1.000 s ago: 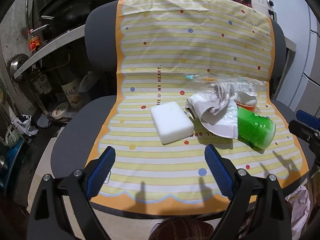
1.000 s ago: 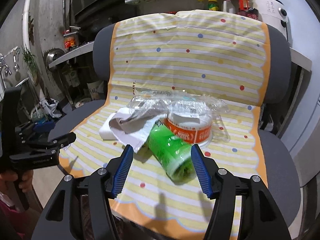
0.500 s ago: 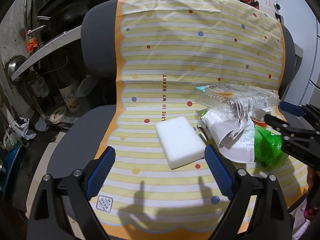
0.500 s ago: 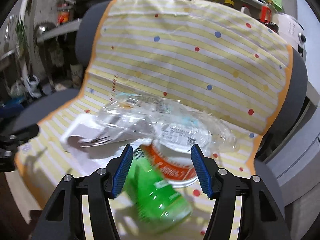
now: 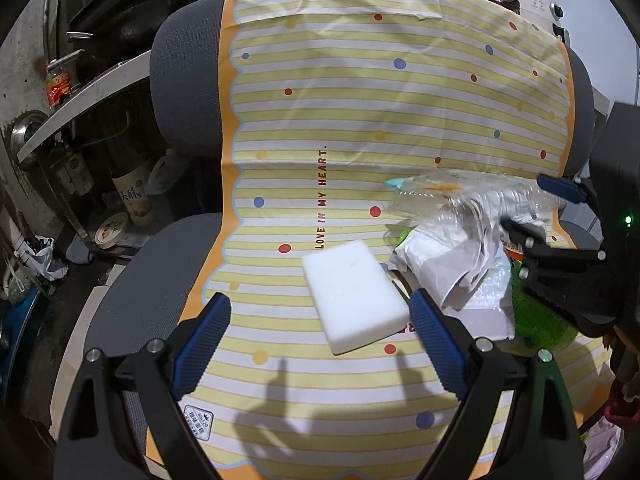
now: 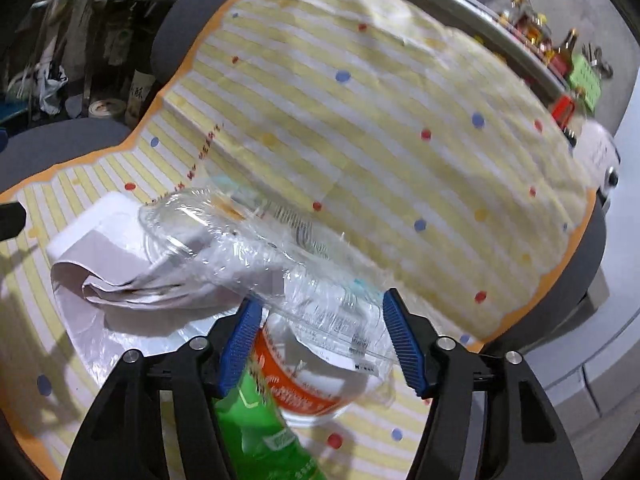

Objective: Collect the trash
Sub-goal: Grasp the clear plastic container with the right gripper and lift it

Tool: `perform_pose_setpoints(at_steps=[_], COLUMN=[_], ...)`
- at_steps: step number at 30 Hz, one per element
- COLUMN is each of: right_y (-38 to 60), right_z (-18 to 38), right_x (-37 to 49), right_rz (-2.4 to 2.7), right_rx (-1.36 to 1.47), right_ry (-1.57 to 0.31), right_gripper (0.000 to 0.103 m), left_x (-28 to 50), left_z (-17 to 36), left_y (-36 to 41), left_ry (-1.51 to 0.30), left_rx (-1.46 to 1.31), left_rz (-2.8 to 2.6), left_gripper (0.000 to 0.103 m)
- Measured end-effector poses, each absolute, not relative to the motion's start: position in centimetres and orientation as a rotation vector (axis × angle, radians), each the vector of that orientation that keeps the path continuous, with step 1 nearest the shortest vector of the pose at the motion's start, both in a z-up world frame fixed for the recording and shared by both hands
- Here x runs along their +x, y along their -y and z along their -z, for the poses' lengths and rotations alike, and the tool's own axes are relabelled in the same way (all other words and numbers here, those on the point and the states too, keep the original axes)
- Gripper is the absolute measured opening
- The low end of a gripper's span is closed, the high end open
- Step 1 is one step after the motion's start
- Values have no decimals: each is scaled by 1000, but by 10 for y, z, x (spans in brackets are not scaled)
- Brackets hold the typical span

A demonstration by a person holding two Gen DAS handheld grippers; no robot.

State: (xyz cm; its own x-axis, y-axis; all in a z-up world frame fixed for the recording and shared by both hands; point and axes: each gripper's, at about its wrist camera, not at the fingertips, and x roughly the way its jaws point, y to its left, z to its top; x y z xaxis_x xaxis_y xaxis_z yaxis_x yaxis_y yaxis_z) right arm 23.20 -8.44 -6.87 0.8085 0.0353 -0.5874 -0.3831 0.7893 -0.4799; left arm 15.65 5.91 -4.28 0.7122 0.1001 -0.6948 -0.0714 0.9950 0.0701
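In the left wrist view, the left gripper point(image 5: 320, 332) is hovering above the front part of a grey chair point(image 5: 132, 280) draped with a yellow striped sheet point(image 5: 360, 120), its blue-padded jaws standing wide apart with nothing between them. A white foam block point(image 5: 352, 294) is lying on the sheet near the middle of the seat, just ahead of the right-hand finger and close beside it. Toward the seat's right edge a trash pile is sitting: crumpled white paper point(image 5: 448, 264), a crushed clear plastic bottle point(image 5: 460, 196) lying across the back of the pile near the backrest, and a green cup point(image 5: 536, 320) at the right edge, partly hidden. The right gripper point(image 5: 532, 212) is reaching into this pile from the right, one blue pad over the bottle's far end. In the right wrist view, the right gripper point(image 6: 322, 344) is straddling the crushed clear plastic bottle point(image 6: 280, 264), its jaws spread on either side of the bottle's near end; whether the pads are touching it I cannot tell. Under the bottle a white tub with an orange label point(image 6: 308, 384) is resting on the sheet point(image 6: 400, 120), the green cup point(image 6: 260, 432) is lying beside it toward the seat's front, and the white paper point(image 6: 120, 276) is spreading out to the left.
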Motion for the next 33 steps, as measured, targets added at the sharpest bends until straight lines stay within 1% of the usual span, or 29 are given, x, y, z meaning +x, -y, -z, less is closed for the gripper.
perform_pose_setpoints(at_steps=[2, 3, 4, 6, 7, 8, 9, 12, 15, 18, 19, 20, 22, 25, 27, 28, 29, 33], right_y=[82, 83, 84, 90, 97, 102, 111, 132, 142, 147, 148, 149, 148, 142, 136, 132, 128, 115], right_z=[64, 59, 56, 48, 42, 38, 32, 14, -6, -15, -16, -15, -10, 3, 11, 16, 21, 37], right_x=[233, 235, 237, 244, 250, 254, 260, 267, 264, 260, 258, 257, 252, 250, 253, 256, 259, 275], right_rz=[-230, -218, -206, -186, -177, -172, -172, -170, -175, -223, -247, -266, -291, -322, -341, -350, -356, -354], right_rx=[-639, -631, -620, -588, -546, -517, -460, -336, -283, -249, -243, -241, -252, -289, -308, -326, -345, -425], right_ry=[-562, -544, -535, -527, -533, -539, -552, -546, -521, -552, -572, -585, -593, -613, -629, -634, -636, -657], right_gripper=[36, 30, 20, 18, 14, 2, 0, 0, 0, 4, 9, 22, 37, 39, 46, 52, 56, 57], left_x=[157, 157, 157, 155, 155, 153, 152, 148, 144, 137, 135, 134, 133, 138, 144, 149, 152, 166], left_z=[43, 43, 43, 42, 41, 41, 41, 41, 38, 33, 31, 30, 30, 31, 30, 31, 31, 33], left_y=[-59, -59, -59, -60, -60, -60, -60, -59, -57, -55, -54, -54, -55, -58, -58, -58, -58, -59], left_ry=[-774, -774, -772, -766, -765, -762, -761, -757, -746, -733, -729, -726, -726, -730, -726, -727, -727, -732], left_rx=[38, 38, 36, 35, 35, 36, 36, 37, 35, 38, 41, 43, 41, 36, 40, 45, 49, 45], left_rz=[-99, -99, -99, -99, -98, -97, -96, -94, -93, -93, -94, -97, -106, -116, -116, -115, -114, -98], left_gripper=[88, 88, 88, 88, 88, 88, 88, 88, 88, 88, 88, 88, 88, 88, 88, 88, 88, 88])
